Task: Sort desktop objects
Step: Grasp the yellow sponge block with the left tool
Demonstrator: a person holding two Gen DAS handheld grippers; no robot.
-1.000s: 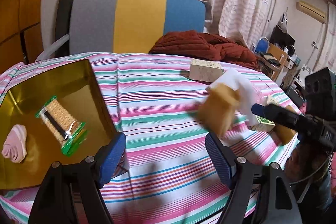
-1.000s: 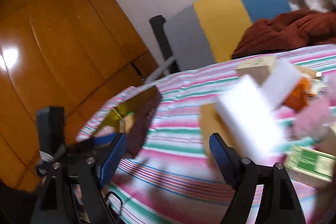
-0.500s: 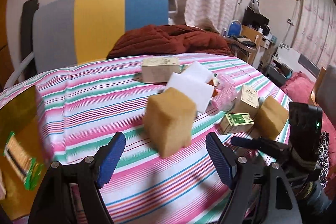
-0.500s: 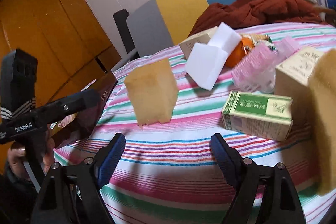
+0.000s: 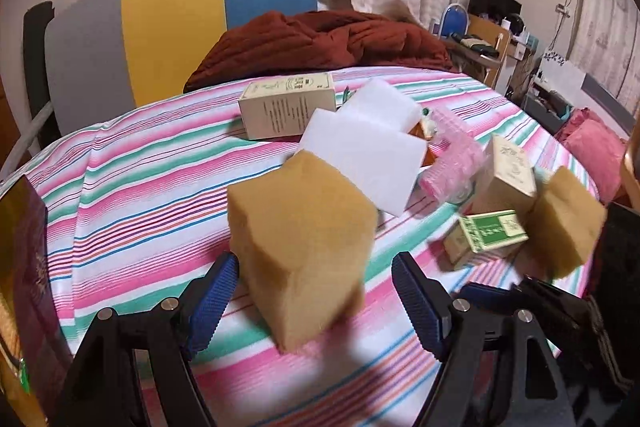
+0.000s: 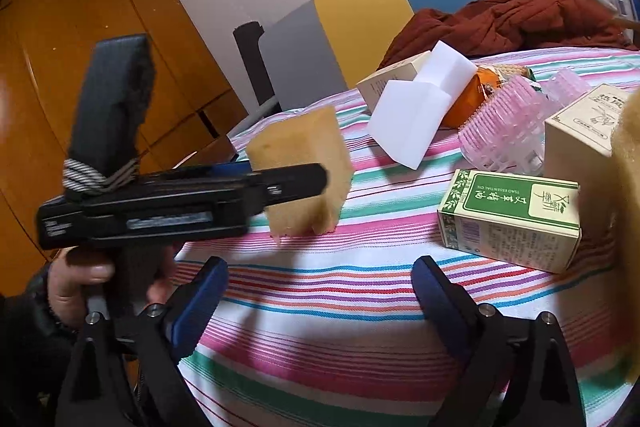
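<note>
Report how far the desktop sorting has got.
Done: little is provable; the gold tray shows only at the frame edge. In hand: nothing yet; the left gripper is open around the tan sponge. Left: white blocks, green box, pink rollers, second sponge.

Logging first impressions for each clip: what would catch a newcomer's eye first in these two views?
The tan sponge block standing upright on the striped tablecloth, right between the open fingers of the left gripper. Behind it lies a jumble: white foam blocks, a pink comb-like piece and a green-labelled box. The right gripper is open over bare cloth in front of that box.
</note>
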